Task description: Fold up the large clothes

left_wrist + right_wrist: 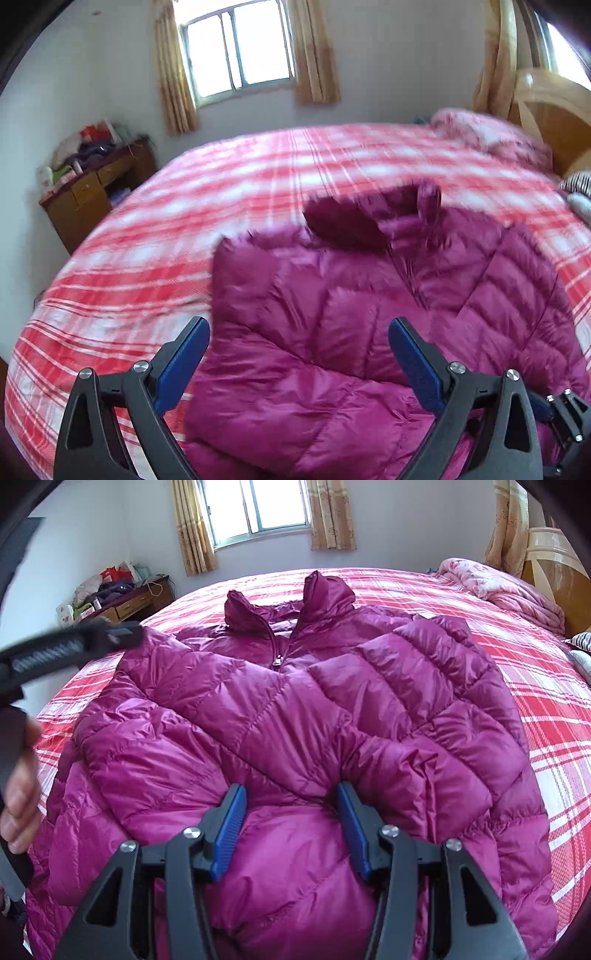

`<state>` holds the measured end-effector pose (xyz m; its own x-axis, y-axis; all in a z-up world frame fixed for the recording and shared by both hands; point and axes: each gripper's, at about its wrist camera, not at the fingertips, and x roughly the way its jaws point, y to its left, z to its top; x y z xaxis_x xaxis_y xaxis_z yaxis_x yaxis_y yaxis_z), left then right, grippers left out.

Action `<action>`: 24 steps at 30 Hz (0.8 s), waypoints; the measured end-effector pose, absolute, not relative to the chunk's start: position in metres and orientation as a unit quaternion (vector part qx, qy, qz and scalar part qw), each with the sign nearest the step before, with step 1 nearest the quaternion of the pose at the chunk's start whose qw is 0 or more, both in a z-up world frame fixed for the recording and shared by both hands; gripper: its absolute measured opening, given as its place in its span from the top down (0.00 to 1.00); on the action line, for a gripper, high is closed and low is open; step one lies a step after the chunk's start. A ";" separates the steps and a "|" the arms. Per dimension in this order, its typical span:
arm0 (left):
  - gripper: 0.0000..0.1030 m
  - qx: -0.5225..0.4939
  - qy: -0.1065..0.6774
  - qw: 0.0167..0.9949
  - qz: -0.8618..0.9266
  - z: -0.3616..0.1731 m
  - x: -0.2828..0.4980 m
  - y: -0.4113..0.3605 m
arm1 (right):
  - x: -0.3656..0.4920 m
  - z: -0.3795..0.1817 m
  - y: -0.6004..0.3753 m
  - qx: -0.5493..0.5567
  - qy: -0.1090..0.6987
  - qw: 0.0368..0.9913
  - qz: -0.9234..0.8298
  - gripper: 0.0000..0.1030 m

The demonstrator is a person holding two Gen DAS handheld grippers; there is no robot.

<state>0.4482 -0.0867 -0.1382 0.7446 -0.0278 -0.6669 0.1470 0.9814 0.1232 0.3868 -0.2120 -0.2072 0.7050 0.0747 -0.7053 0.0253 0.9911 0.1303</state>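
A magenta quilted down jacket (280,716) lies front up on the bed, collar toward the window, both sleeves folded in across the chest. It also shows in the left wrist view (332,306), blurred. My left gripper (299,332) is open and empty, hovering over the jacket's left side. My right gripper (291,794) is open, its blue pads either side of a puffed fold at the jacket's lower middle, pressing into the fabric without pinching it. The left gripper's body (70,646) and the hand holding it show at the left edge of the right wrist view.
The bed has a red and white plaid sheet (535,686). A pink folded quilt (506,590) lies by the wooden headboard (554,565) at the right. A cluttered wooden desk (125,598) stands at the far left under the wall. A window with curtains (273,509) is behind.
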 end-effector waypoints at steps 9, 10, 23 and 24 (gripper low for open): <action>0.05 0.083 0.427 0.900 -0.038 -0.191 0.472 -0.085 | 0.386 -0.207 -0.214 0.073 0.381 0.921 0.013 0.48; 0.04 0.081 0.428 0.899 -0.039 -0.192 0.474 -0.084 | 0.386 -0.207 -0.214 0.073 0.382 0.921 0.013 0.48; 0.01 0.069 0.432 0.898 -0.041 -0.198 0.480 -0.083 | 0.387 -0.209 -0.211 0.060 0.386 0.921 0.005 0.48; 0.01 0.069 0.431 0.899 -0.041 -0.199 0.480 -0.083 | 0.387 -0.209 -0.210 0.057 0.387 0.920 0.003 0.48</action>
